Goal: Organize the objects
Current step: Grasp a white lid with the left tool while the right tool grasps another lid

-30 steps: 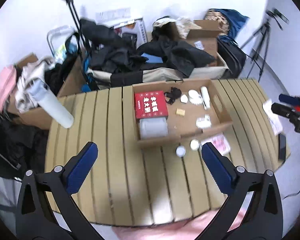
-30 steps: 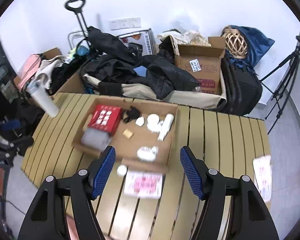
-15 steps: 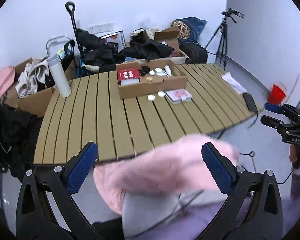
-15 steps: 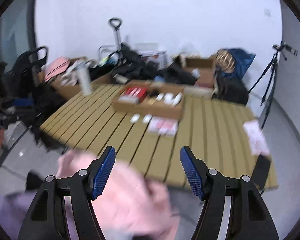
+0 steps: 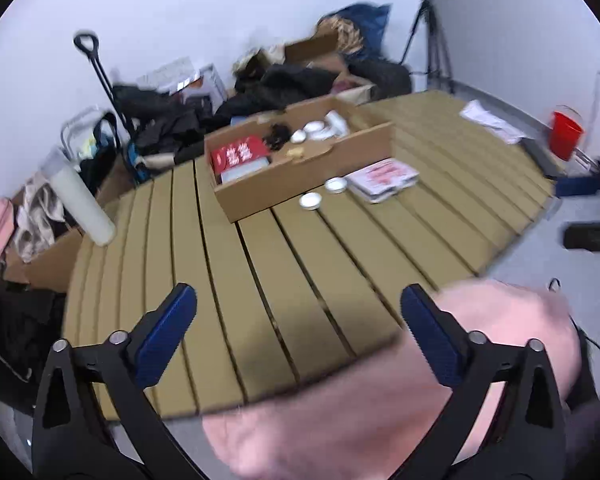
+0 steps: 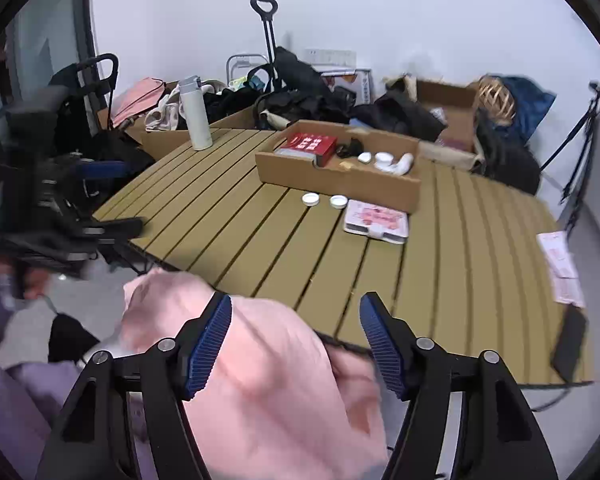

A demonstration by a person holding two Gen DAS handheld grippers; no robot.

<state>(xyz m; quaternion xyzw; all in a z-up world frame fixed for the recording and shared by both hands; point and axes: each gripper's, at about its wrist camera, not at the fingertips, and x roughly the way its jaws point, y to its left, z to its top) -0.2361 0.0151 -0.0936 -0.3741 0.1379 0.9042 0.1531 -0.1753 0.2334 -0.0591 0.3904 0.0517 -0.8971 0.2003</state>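
A cardboard tray (image 5: pixel 308 184) (image 6: pixel 340 180) sits on the slatted table (image 5: pixel 260 280) (image 6: pixel 284 248). It holds a red box (image 5: pixel 238 154) (image 6: pixel 314 144), a black item and several small white items. Two white round lids (image 5: pixel 310 201) (image 6: pixel 310 199) and a pink-printed flat pack (image 5: pixel 382 176) (image 6: pixel 376 222) lie just in front of the tray. My left gripper (image 5: pixel 298 326) is open and empty over the table's near edge. My right gripper (image 6: pixel 296 340) is open and empty, held off the near edge above a pink sleeve (image 6: pixel 268 392).
A white flask (image 5: pixel 82 200) (image 6: pixel 195 118) stands at the table's far left. Papers (image 6: pixel 560 268) and a black phone (image 6: pixel 570 346) lie at the right edge. Bags, boxes, a trolley and a tripod (image 5: pixel 430 28) crowd behind the table. A red bucket (image 5: pixel 565 134) is on the floor.
Both grippers pulled back from above the tray to beyond the table's near edge, then the left one came forward over the edge again. Both stayed open and empty.
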